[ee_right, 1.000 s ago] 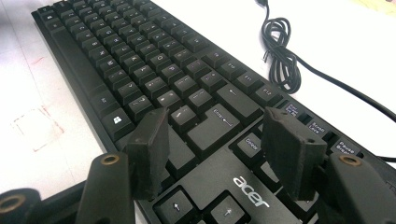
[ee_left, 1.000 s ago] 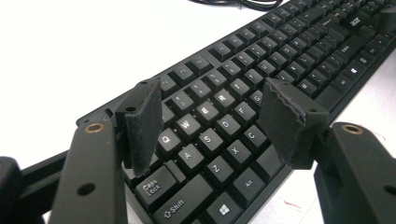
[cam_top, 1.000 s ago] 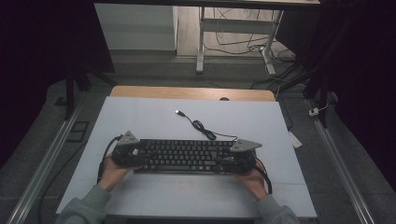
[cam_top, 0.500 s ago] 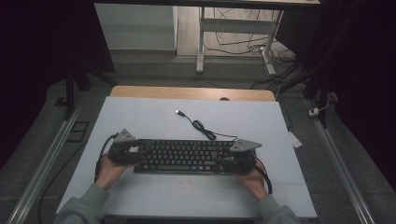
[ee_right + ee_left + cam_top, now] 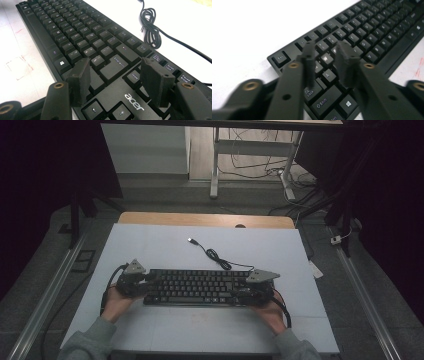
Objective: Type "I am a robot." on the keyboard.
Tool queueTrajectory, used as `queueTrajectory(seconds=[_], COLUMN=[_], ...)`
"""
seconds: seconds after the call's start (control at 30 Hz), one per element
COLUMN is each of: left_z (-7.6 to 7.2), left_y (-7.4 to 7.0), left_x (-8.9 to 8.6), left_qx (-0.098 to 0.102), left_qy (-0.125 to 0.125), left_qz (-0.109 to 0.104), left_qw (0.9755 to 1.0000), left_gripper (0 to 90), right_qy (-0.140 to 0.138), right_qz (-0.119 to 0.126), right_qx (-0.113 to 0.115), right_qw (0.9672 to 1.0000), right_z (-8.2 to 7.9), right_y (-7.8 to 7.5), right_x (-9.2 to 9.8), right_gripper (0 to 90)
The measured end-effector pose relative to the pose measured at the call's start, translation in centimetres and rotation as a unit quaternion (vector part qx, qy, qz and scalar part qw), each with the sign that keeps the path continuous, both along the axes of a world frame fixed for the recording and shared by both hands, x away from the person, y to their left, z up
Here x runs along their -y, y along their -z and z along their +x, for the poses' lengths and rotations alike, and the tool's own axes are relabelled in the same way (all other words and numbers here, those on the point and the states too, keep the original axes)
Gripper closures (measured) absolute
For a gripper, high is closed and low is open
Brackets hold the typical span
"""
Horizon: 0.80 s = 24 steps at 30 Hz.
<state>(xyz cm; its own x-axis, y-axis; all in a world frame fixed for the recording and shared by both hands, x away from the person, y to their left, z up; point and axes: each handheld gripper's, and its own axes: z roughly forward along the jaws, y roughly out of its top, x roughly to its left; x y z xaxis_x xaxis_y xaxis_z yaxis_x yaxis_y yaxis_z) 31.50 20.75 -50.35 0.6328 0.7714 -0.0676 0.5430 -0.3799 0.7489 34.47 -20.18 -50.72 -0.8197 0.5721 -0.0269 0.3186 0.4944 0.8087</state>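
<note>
One flat black plastic keyboard [image 5: 197,287], coiled cable [image 5: 216,256].

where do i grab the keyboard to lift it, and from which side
Take the keyboard by its two short ends, one gripper from each side. It is long, flat and lies level, so end grips likely balance it. Left gripper and right gripper sit there.

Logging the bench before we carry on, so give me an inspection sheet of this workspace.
Surface: white table top, wooden strip at its far edge.
Job's things: black keyboard lying flat, keys up.
Clutter: small white slip at the table's right edge.
Grippers: left claw over the keyboard's left end, jaws just been closing, nothing pinched; right claw open over its right end.
Cables: keyboard cable loosely coiled, plug free.
Surroundings: dark floor, desk legs behind.
</note>
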Motion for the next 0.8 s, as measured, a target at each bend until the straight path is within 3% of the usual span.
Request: queueTrajectory(seconds=[0.23,0.8], left_z=[0.1,0.3], left_y=[0.4,1.4], left_x=[0.5,1.4], left_qx=[-0.005,-0.023], left_qy=[0.015,0.027], left_qz=[0.023,0.049], left_qw=[0.9996,0.9982], left_gripper=[87.7,88.3], right_qy=[-0.001,-0.001], right_qz=[-0.001,-0.002], right_qx=[-0.001,-0.002], right_qw=[1.0000,1.0000], right_z=[0.0,0.0], right_y=[0.0,0.1], right_x=[0.0,-0.1], right_gripper=[41.7,41.7])
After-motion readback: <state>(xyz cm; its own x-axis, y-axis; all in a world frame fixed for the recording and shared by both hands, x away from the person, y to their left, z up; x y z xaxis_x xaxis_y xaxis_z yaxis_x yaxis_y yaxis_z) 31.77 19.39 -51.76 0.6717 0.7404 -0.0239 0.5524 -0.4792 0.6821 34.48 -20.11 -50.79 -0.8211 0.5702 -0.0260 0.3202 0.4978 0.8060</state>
